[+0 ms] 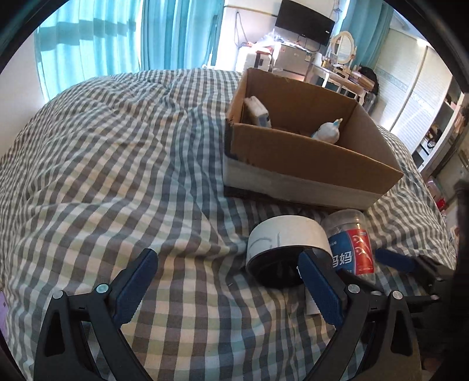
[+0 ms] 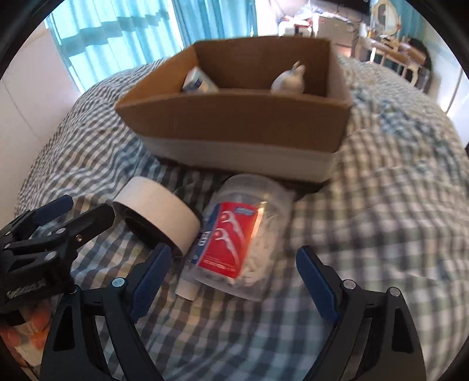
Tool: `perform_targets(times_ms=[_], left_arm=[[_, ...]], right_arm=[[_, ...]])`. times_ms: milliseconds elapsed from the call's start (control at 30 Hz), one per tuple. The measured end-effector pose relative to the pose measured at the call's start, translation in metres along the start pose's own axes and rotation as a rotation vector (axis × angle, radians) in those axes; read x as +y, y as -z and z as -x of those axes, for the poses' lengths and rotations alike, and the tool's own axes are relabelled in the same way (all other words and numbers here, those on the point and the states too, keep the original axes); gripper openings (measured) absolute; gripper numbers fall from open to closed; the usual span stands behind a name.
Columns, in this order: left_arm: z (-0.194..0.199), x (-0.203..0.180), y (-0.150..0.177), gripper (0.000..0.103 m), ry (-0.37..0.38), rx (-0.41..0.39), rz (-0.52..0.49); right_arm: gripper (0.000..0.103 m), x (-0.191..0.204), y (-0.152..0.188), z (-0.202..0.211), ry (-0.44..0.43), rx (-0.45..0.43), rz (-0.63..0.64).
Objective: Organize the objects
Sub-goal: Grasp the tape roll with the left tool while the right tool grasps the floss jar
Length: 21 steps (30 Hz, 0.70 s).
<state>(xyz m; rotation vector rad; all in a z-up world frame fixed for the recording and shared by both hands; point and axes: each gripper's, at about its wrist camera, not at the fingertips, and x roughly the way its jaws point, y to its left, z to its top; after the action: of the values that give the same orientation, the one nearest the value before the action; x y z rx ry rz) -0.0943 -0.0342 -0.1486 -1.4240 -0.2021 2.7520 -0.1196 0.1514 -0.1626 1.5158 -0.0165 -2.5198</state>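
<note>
A white tape roll [image 1: 285,237] [image 2: 156,211] and a clear jar of floss picks with a red and blue label [image 1: 351,240] [image 2: 243,234] lie side by side on the checked bedspread, in front of an open cardboard box [image 1: 307,158] [image 2: 234,123]. The box holds a small white packet [image 1: 258,112] [image 2: 199,82] and a white bottle [image 1: 326,132] [image 2: 288,79]. My left gripper [image 1: 228,281] is open and empty, its right finger beside the tape roll. My right gripper [image 2: 234,278] is open, and the jar lies between and just ahead of its fingers.
The checked bedspread [image 1: 117,164] spreads wide to the left of the box. Teal curtains [image 1: 102,38] hang behind the bed. A dresser with a mirror [image 1: 343,52] and a wall TV [image 1: 304,22] stand beyond the box.
</note>
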Motion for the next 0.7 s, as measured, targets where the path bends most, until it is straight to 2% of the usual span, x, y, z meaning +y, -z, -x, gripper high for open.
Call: perform_targets(times_ms=[167,400,567,700], left_arm=[[0.0,0.002,0.0,0.099,-0.011,0.003,0.005],[0.004,-0.002,-0.002,0.099,-0.002,-0.008,-0.011],[0.003,-0.014,-0.009,0.099,0.037,-0.007,-0.007],[-0.01,-0.031,-0.015,0.099,0.062,0.016,-0.005]], right_arm=[[0.071,0.002,0.005,-0.012,0.051,0.007,0.019],[0.066,-0.008,0.016,0.011,0.047,-0.027,-0.002],[0.064,-0.022,0.019,0.046,0.122,-0.077,0.005],[0.063,-0.026,0.018,0.046,0.155,-0.083,-0.007]])
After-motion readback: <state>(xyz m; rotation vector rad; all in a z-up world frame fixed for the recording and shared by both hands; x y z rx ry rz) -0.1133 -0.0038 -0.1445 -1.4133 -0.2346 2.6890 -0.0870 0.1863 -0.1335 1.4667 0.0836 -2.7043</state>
